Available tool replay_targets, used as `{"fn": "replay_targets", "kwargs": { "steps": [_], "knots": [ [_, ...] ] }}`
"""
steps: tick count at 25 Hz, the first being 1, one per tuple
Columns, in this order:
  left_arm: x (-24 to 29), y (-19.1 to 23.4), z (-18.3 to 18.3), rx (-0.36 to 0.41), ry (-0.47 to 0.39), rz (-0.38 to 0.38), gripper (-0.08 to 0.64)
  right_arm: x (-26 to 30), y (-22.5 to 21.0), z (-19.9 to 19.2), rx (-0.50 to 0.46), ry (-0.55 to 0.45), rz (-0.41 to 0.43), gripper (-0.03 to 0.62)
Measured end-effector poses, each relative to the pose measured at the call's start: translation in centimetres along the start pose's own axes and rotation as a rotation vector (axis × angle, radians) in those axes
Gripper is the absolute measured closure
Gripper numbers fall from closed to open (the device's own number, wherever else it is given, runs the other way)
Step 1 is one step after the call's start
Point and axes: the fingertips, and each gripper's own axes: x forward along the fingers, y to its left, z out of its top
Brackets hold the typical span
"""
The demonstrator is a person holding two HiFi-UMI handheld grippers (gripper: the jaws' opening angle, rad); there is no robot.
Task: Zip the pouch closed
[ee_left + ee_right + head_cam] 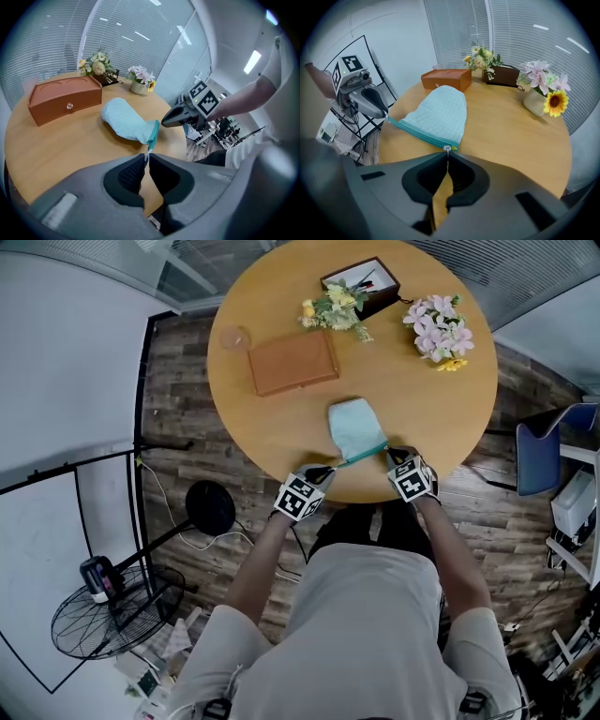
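Note:
A light blue pouch point(355, 426) lies near the front edge of the round wooden table point(441, 418). Its teal zipper point(362, 456) runs along the side nearest me. My left gripper point(330, 468) is shut on the left end of the zipper, where a thin teal tab enters its jaws point(146, 158). My right gripper point(389, 450) is shut on the small metal zipper pull point(447, 148) at the pouch's right corner. In the right gripper view the pouch point(440, 115) stretches between the two grippers, with the left gripper point(386, 115) at its far end. The zipper teeth point(423, 133) look closed along their length.
A brown box point(292, 362) sits behind the pouch. Further back are a yellow flower bunch point(335, 307), a dark framed object point(364, 282) and pink flowers point(441, 329). A blue chair point(544, 451) is at the right, and a fan point(112, 610) stands on the floor at the left.

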Motion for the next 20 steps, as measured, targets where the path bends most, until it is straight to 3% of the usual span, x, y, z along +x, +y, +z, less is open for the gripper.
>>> {"fn": "replay_targets", "kwargs": {
  "steps": [6,9,12,20],
  "knots": [
    [-0.7,0.0,-0.6,-0.056,-0.031,0.008,0.531,0.6,0.2,-0.8,0.052,0.004,0.006,0.58],
    [-1.8,-0.1,-0.6,-0.055,-0.045,0.014,0.524,0.3,0.2,-0.3,0.051,-0.003,0.004,0.506],
    [-3.2,-0.5,-0.7,-0.059,-0.072,0.026,0.481,-0.5,0.8,-0.5,0.045,-0.002,0.005,0.483],
    [-6.1,-1.7,0.0,-0.07,-0.138,0.083,0.466,-6.1,1.2,1.8,0.022,-0.11,-0.014,0.482]
  ]
}}
